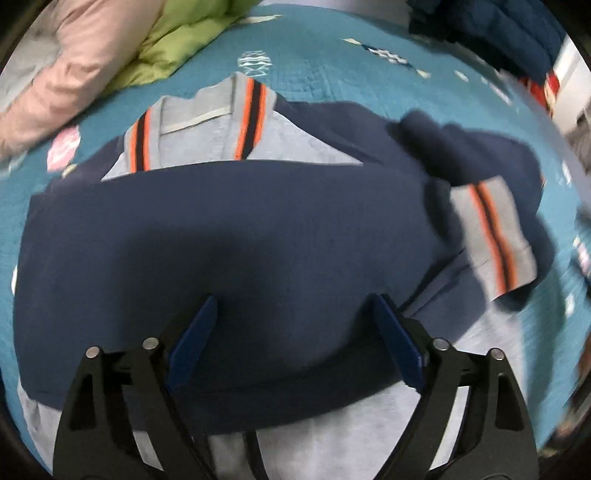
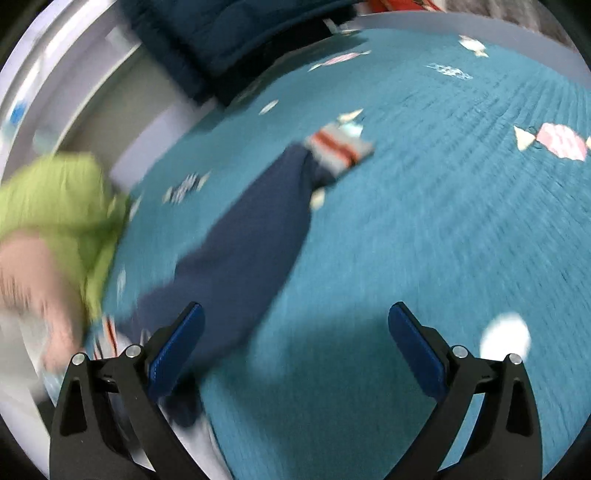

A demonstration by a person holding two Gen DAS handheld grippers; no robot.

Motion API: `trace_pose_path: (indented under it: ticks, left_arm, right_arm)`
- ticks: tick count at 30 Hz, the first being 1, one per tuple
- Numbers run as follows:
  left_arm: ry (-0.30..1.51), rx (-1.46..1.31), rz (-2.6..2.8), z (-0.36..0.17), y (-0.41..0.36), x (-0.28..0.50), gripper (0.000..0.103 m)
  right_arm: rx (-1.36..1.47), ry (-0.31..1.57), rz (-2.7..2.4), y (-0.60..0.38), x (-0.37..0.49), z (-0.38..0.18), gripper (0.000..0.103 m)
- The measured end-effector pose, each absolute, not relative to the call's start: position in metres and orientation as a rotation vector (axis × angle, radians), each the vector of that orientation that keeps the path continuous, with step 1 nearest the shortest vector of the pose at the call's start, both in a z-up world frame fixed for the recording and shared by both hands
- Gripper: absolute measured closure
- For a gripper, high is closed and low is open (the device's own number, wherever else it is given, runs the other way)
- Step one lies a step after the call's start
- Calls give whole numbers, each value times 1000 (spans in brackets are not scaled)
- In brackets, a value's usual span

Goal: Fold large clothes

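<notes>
A navy and grey cardigan with orange and black stripes lies on the teal bedspread. One navy sleeve is folded across its body; its grey striped cuff lies at the right. My left gripper is open and empty just above the folded sleeve. In the right wrist view the other navy sleeve stretches out over the bedspread, ending in a grey striped cuff. My right gripper is open and empty, its left finger over the sleeve's near part. Both views are motion-blurred.
A pink garment and a green one lie at the bed's far left. A dark blue pile sits at the far right. The bed's edge and a pale wall show in the right wrist view.
</notes>
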State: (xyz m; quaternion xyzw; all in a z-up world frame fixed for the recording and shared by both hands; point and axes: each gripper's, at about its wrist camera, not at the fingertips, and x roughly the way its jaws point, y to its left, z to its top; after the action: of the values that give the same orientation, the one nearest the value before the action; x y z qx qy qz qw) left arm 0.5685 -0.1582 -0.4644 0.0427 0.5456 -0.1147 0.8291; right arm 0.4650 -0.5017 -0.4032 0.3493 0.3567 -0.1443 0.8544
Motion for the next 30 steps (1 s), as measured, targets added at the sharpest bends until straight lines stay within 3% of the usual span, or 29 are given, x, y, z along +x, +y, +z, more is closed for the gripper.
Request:
trace_pose_path:
  ticks: [9, 12, 13, 14, 16, 18, 19, 23, 30]
  left_arm:
    - [1155, 61, -249, -468, -156, 573, 14]
    - [1149, 58, -249, -468, -155, 569, 14]
    - [1148, 57, -250, -469, -155, 569, 14]
    - [1146, 57, -251, -469, -155, 570, 14]
    - [1145, 56, -256, -468, -155, 571, 14]
    - [1146, 56, -263, -468, -155, 571, 14]
    - [1147, 55, -270, -468, -154, 571, 14]
    - [1140, 51, -300, -466, -152, 572, 11]
    - [1063, -175, -375, -436, -116, 565, 10]
  right_arm:
    - [1128, 686, -334, -583, 537, -439, 6]
    - [1102, 681, -353, -585, 551, -439, 8]
    - [1086, 689, -336, -584, 557, -437, 14]
    - [1083, 684, -322, -583, 559, -436, 34]
    - [1091, 706, -298, -584, 568, -437, 44]
    - [1105, 735, -294, -588, 572, -442, 77]
    - [1115, 731, -281, -589, 571, -443, 82]
    - [1074, 623, -235, -589, 550, -422, 84]
    - [722, 448, -146, -528, 501, -300, 84]
